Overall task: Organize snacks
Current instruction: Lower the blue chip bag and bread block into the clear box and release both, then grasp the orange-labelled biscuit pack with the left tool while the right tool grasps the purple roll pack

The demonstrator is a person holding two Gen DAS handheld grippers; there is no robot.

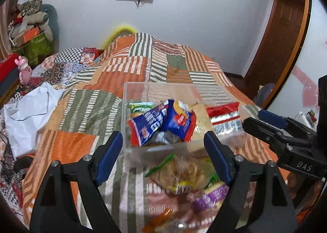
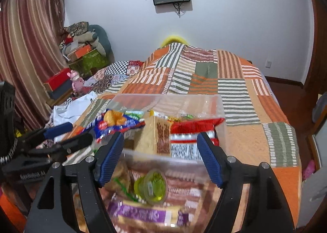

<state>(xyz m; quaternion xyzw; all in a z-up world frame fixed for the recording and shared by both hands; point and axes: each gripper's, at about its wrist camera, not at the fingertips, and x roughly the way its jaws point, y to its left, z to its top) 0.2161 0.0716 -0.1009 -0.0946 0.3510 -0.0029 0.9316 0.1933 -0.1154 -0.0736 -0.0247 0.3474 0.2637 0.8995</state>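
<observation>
Snacks are lying in two groups on the quilted bed (image 2: 265,147). Nearest, at six o'clock in the right wrist view, a purple packet (image 2: 147,214) and a green jelly cup (image 2: 151,187) are sitting loose on the quilt, with a clear cracker bag (image 1: 184,171) just beside them. The right gripper (image 2: 160,157) is hovering over these with its jaws spread wide and nothing between them; the left gripper (image 1: 163,155) is likewise gaping, grasping nothing. Farther, toward twelve o'clock, a clear plastic bin (image 1: 126,94) is holding a blue chip bag (image 1: 161,122), a tan wrapped bar (image 2: 153,137) and a red packet (image 2: 194,130).

The bin is looking crowded, with packets leaning above its rim, so another one pushed in may be tipping something out. The soft quilt may be letting the bin shift under a nudge. The jelly cup's smooth round wall could be slipping from the jaws, and both grippers are working close together and may be colliding.
</observation>
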